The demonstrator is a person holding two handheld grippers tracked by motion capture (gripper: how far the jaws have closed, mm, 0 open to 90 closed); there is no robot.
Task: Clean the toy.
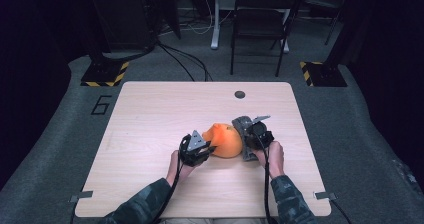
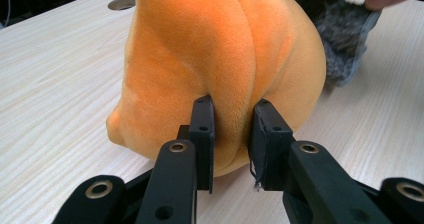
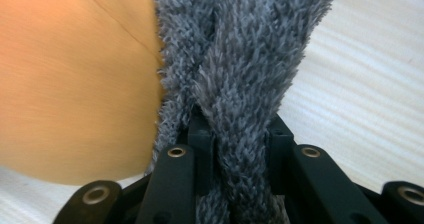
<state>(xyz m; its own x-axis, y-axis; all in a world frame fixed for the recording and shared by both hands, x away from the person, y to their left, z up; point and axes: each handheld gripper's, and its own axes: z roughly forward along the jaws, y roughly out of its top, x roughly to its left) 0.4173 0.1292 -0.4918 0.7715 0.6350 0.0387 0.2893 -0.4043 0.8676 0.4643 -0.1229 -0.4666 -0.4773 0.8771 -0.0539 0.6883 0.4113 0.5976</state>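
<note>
An orange plush toy (image 1: 225, 140) sits near the middle of the wooden bench (image 1: 150, 119), with a grey fuzzy cloth (image 1: 241, 125) touching its right side. The left tongs (image 1: 206, 149) come in from the near left, narrowed onto a fold of the orange plush and pinching it between the pads (image 2: 202, 134). The right tongs (image 1: 248, 143) are nearly closed, clamped on the grey cloth, seemingly a sock, just right of the toy.

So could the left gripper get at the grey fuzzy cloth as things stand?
Probably not directly. The left gripper is pinching a fold of the orange plush toy, whose body lies between it and the grey cloth. The right gripper already holds that cloth.
</note>
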